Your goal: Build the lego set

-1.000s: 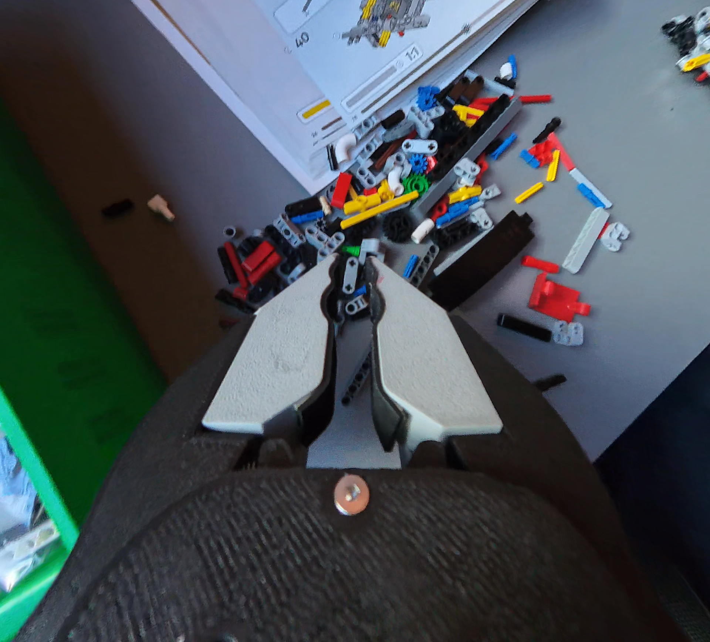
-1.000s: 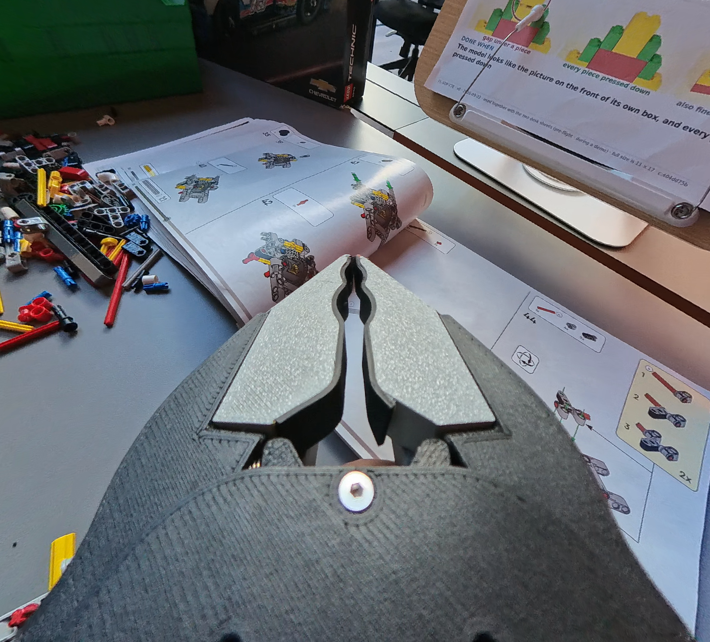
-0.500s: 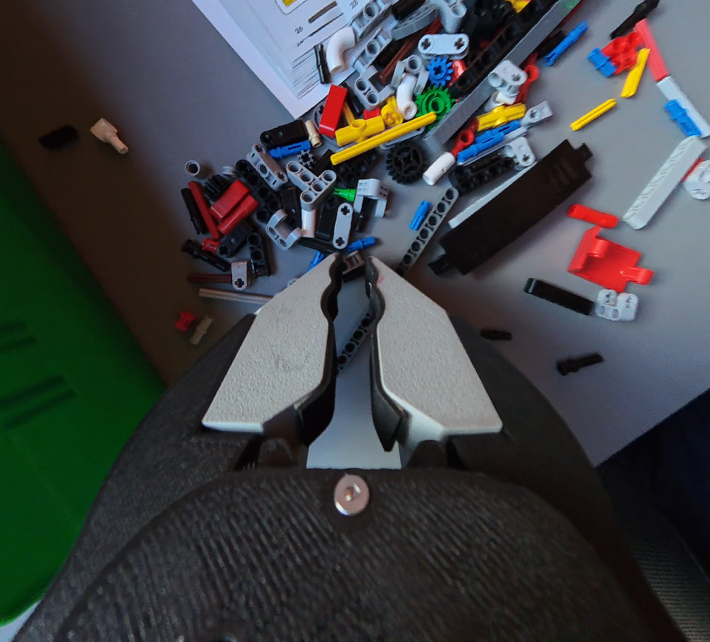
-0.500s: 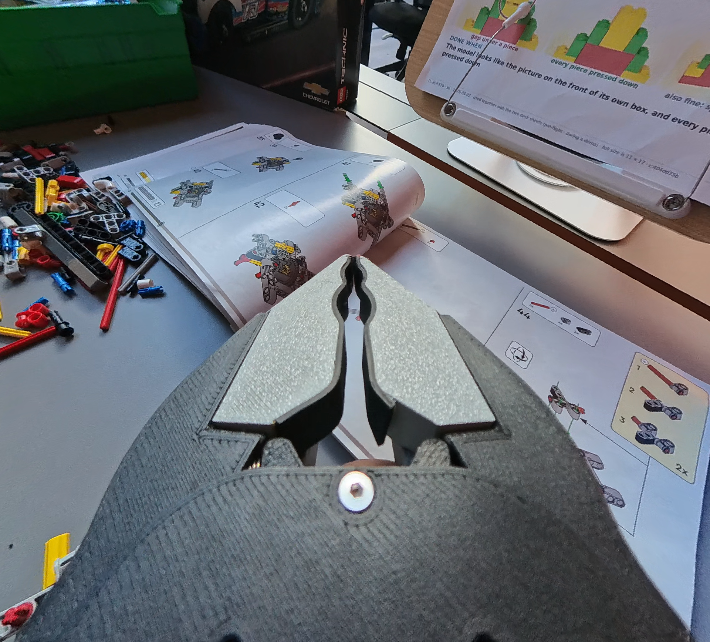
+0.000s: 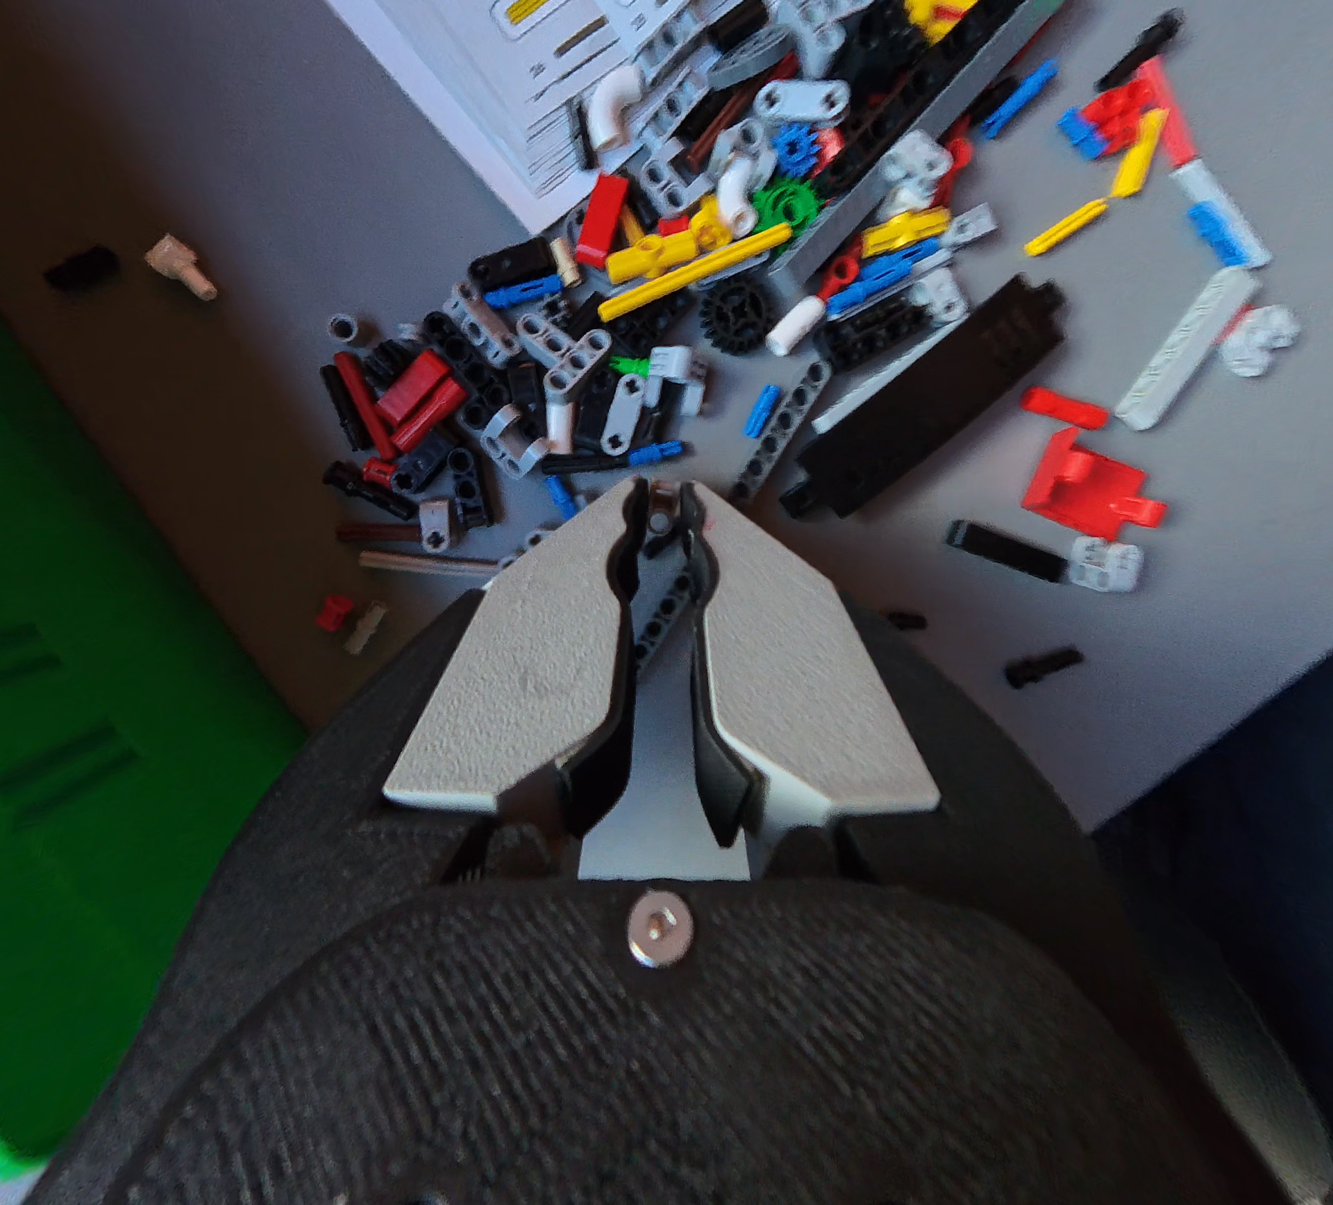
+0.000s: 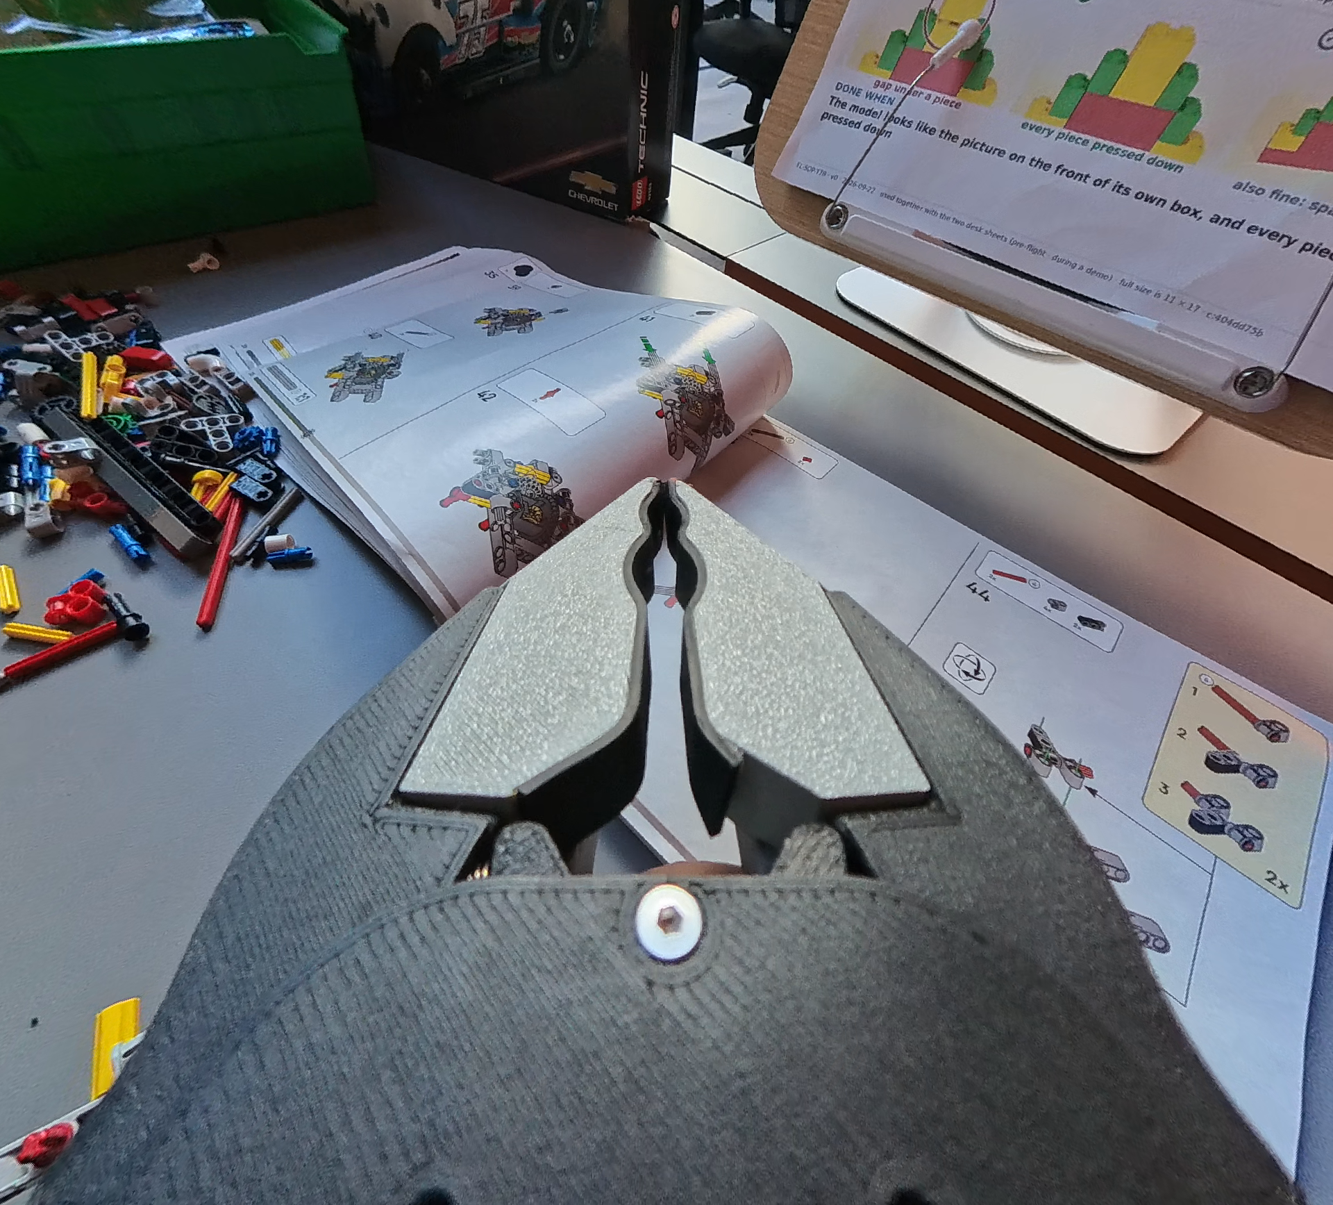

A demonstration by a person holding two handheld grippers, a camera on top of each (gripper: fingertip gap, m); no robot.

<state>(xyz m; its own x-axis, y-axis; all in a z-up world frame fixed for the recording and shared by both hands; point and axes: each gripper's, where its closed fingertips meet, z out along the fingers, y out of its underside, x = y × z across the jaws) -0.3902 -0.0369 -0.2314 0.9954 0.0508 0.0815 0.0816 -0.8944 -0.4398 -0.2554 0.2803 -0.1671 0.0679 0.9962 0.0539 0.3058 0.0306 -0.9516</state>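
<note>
At the far left stood a green bin (image 6: 166, 160); we made out only crinkled clear bags inside it. Beside it, the loose building-set parts (image 5: 721, 232) lay spread over the grey worktop (image 5: 216, 124) rather than stacked, so each piece could be told apart. Our left tool (image 5: 660, 506) hung just above the near edge of that heap, its fingers nearly together with a small grey holed connector (image 5: 658, 521) between the tips. The blur kept us from judging whether the pads truly pressed on it. A dark grey holed beam (image 5: 775, 434) lay on the worktop beneath. Further right, the instruction booklet (image 6: 505, 376) lay open, one page curling over. Our right tool (image 6: 665, 485) hovered above it, tips closed on nothing. The set's box (image 6: 505, 37) and a stand holding a printed sheet (image 6: 1082, 88) stood behind.
</note>
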